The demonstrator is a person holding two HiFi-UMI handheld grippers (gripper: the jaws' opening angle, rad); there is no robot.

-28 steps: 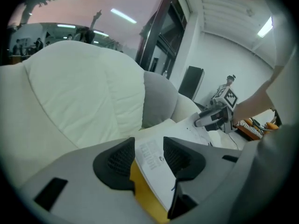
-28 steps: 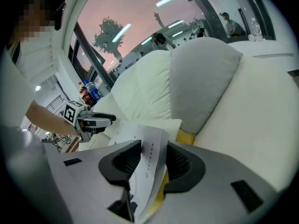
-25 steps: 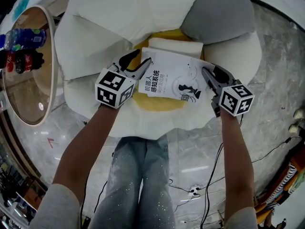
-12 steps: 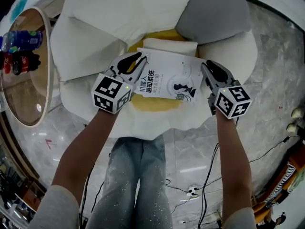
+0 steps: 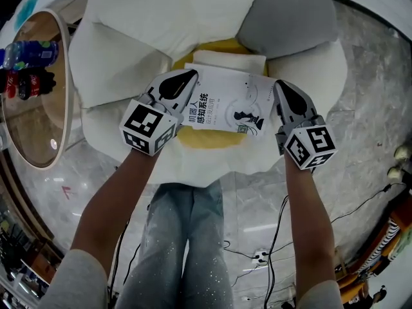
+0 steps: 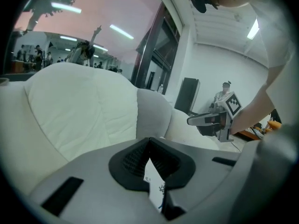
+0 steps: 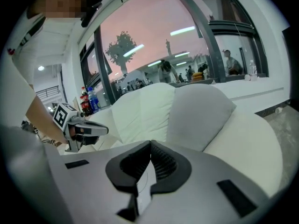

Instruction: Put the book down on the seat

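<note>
A white book with a printed cover lies flat over the yellow seat cushion of a white armchair. My left gripper is shut on the book's left edge. Its right edge sits in my right gripper, also shut. In the left gripper view a white strip of the book shows pinched between the closed jaws. The right gripper view shows the same: the book clamped in the closed jaws. Whether the book rests on the cushion or hangs just above it, I cannot tell.
A grey cushion leans at the chair's back right. A round glass side table with bottles stands to the left. Cables run over the marble floor by the person's legs.
Both grippers went from open beside the book to shut on its left and right edges. The book and the hands shifted slightly towards the chair's back.
</note>
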